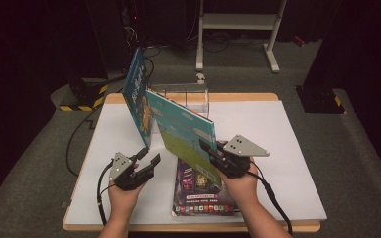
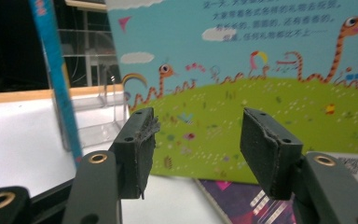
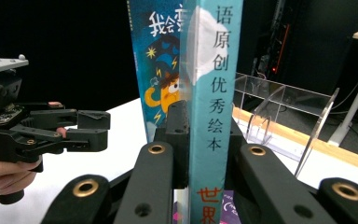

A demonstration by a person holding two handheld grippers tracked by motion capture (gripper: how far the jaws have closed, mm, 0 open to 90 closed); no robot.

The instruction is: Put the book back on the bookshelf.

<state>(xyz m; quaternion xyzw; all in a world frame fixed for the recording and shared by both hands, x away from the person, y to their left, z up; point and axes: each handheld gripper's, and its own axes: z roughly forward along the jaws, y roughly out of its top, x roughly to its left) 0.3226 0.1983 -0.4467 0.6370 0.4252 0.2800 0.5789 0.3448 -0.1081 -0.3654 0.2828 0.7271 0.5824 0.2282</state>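
While right gripper point(image 1: 213, 151) clamps the glossy teal hardcover picture book point(image 1: 186, 136) upright near the white table's point(image 1: 287, 148) front edge, left gripper point(image 1: 146, 157) stands apart, empty. Three books total: second blue one point(image 1: 138, 94) leaning, purple one point(image 1: 198, 191) flat.

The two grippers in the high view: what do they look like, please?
Both the left gripper and the right gripper are black, each with two angular jaws and a grey three-cornered plate on top, dotted with small dark holes. A black cable trails from each. The gripper views show brass-coloured rivets and dark, worn pads. No sleeves show on the forearms.

A tilted book point(image 1: 181, 136) stands between a leaning book point(image 1: 138, 96) and a flat book point(image 1: 198, 191).
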